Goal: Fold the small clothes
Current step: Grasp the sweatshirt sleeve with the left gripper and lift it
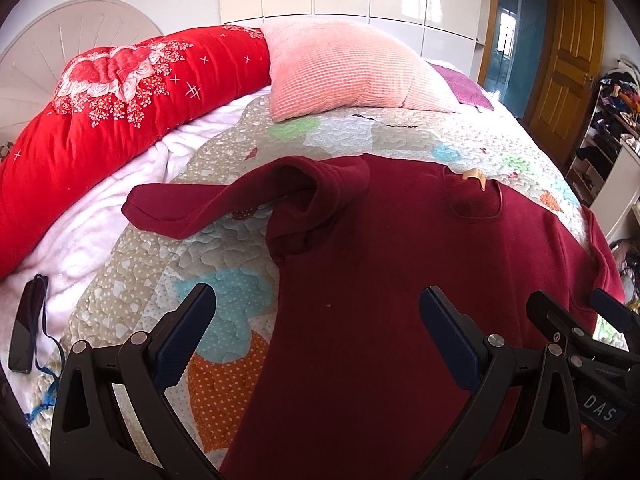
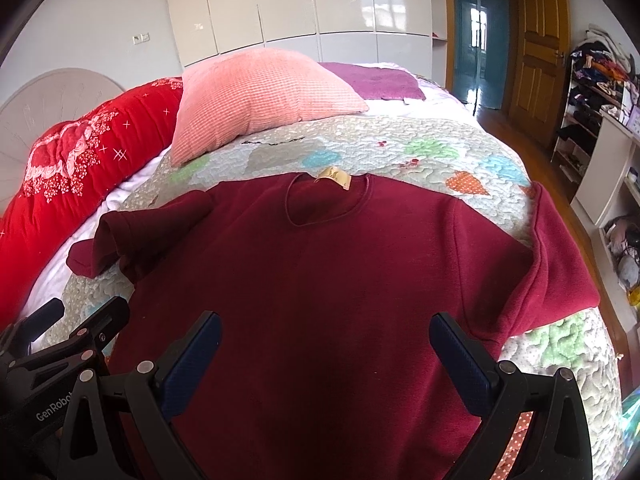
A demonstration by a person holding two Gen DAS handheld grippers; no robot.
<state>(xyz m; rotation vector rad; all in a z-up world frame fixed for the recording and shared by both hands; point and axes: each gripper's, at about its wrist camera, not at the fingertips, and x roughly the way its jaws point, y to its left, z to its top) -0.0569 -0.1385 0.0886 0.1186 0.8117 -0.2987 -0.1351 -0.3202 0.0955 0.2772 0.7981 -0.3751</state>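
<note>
Quilt (image 2: 400, 144) holds sweater (image 2: 320, 280); "GenRobot" marks left gripper (image 2: 84, 316).

One maroon sweater (image 2: 320, 280) lies on one bed (image 2: 400, 140). At twelve o'clock sit one pink pillow (image 2: 256, 96) and one red quilt (image 1: 120, 120). Two hand-held grippers: left hand-held gripper (image 1: 316, 332), right hand-held gripper (image 2: 326, 354).

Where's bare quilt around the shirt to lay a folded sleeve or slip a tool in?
Bare quilt lies between the pink pillow and the maroon shirt collar, and beside the left sleeve near the left tool. The right side is crowded: that sleeve drapes the bed edge.
</note>
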